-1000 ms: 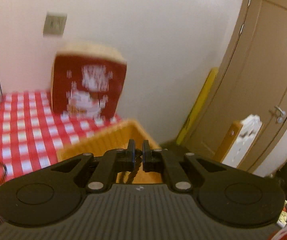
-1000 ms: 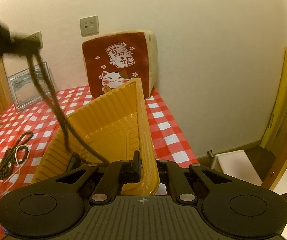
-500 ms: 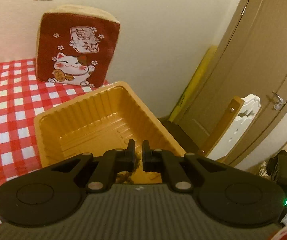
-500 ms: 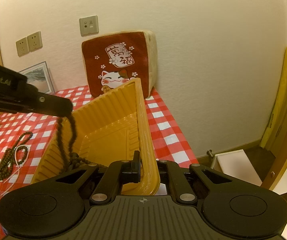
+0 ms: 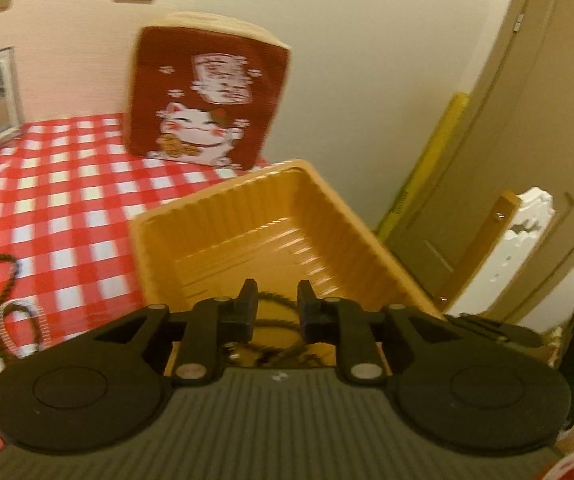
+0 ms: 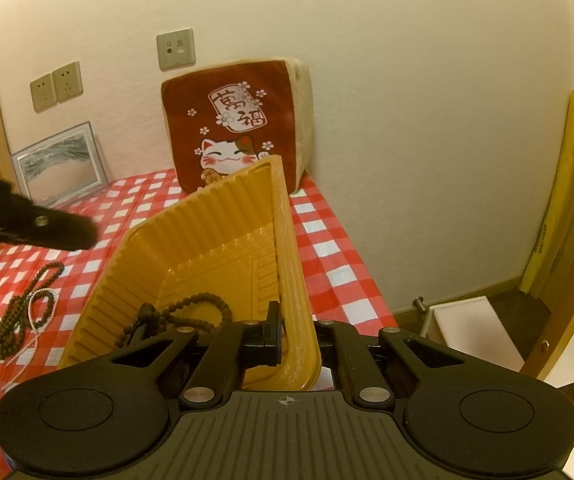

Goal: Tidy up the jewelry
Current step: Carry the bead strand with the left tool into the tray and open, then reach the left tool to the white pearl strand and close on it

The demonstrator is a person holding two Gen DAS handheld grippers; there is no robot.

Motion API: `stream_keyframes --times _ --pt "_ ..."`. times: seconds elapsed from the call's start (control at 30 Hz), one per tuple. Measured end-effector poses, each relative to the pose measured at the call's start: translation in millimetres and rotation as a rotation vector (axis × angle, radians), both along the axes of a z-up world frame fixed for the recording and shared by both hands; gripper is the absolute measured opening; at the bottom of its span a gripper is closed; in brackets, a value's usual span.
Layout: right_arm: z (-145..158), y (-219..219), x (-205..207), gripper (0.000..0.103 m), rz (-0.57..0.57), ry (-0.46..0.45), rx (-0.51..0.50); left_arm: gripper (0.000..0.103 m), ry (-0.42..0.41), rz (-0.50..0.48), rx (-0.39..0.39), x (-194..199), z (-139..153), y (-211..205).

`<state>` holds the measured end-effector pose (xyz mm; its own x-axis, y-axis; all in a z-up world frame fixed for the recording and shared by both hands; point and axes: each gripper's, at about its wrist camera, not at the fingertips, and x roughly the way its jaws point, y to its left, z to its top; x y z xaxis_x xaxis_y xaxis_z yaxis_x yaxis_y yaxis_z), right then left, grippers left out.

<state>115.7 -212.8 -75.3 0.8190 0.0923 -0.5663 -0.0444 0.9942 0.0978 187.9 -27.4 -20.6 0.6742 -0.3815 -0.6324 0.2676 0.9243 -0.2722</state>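
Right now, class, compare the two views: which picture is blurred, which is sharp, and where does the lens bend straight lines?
Left wrist view: motion blur smears the cat cushion and checked cloth. Right wrist view: sharp, beads crisp in the yellow tray. Both views: fisheye bows the edges.

- Warm, yellowish indoor light, moderately dim; its source is out of view.
- Left wrist view is smeared by motion blur: the cat cushion (image 5: 207,96) and checked tablecloth (image 5: 59,184) look soft.
- Right wrist view is sharp.
- Small glints shine on the yellow tray (image 5: 287,232).
- Fisheye bending curves the door (image 5: 547,120); corners darken.
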Motion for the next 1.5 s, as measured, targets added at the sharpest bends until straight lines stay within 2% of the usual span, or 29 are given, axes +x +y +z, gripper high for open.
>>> stream_keyframes --times 0.17,0.47,0.8,1.1,1.5 --pt "-0.6 0.6 0.6 0.006 0.002 -0.001 -0.001 0.020 0.008 0.086 0.046 -14.1 -3.4 27.7" --pt "-0.9 1.4 0.6 0.006 0.004 -0.001 -0.003 0.021 0.081 0.258 0.095 -47.6 -23.3 86.5" --pt "-0.9 2.5 0.7 0.006 0.004 0.000 -0.006 0.021 0.170 0.371 0.174 -85.6 -49.3 125.1" --pt "-1.3 5.0 -1.2 0.006 0.006 0.004 -0.015 0.021 0.192 0.372 0.179 -91.9 -61.7 124.9" --pt "-1.8 3.8 -3.1 0.006 -0.001 0.011 -0.012 0.021 0.217 0.268 0.235 -82.4 -85.6 108.3"
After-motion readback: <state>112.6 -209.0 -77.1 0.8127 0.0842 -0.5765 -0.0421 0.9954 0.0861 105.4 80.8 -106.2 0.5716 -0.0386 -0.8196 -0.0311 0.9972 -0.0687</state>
